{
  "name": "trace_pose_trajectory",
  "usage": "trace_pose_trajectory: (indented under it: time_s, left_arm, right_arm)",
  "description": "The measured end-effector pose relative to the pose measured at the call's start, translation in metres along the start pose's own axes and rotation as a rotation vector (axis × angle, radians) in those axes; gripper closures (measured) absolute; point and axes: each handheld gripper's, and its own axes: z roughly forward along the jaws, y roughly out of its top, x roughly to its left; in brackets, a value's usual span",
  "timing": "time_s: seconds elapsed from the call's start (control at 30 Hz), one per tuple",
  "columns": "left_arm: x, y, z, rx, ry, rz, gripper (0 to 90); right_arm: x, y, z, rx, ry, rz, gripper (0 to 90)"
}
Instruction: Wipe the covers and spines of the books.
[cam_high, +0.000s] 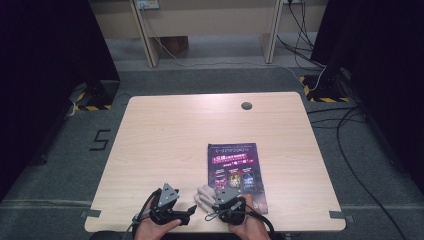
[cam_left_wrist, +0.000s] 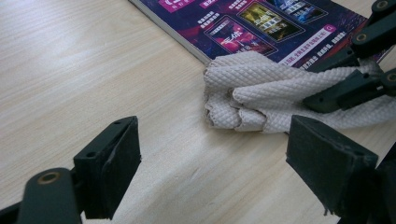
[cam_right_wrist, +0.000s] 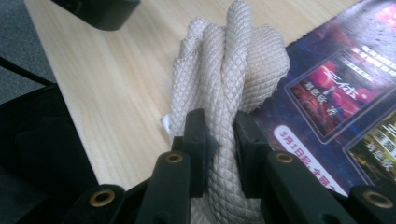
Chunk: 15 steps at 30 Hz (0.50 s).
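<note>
Beige cloth (cam_right_wrist: 219, 84) sits pinched in the right gripper (cam_right_wrist: 219, 140); keep that hold firm while the wide-open, empty left gripper (cam_left_wrist: 210, 158) takes its loose end.

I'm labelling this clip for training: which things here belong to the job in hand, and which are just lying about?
In the job:
- beige cloth, bunched, pinched in the right tool
- left tool, open, empty, just short of the cloth

Lying about:
- purple magazine, flat, partly under the cloth
- table
- cables on the floor
</note>
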Motion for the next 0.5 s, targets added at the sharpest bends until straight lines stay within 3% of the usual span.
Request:
trace_pose_trajectory:
  time_s: [0.2,0.3,0.5]
  left_arm:
    - [0.000,0.000,0.001,0.002,0.001,0.000,17.1]
    - [0.000,0.000,0.001,0.003,0.000,0.005,17.1]
    - [0.000,0.000,0.000,0.003,-0.001,0.003,17.1]
  right_arm:
    - [0.006,0.001,0.001,-0.006,0.026,-0.018,77.9]
    - [0.001,-0.001,0.000,-0.009,0.049,0.012,77.6]
    - [-0.013,-0.009,-0.008,0.001,0.016,0.042,77.5]
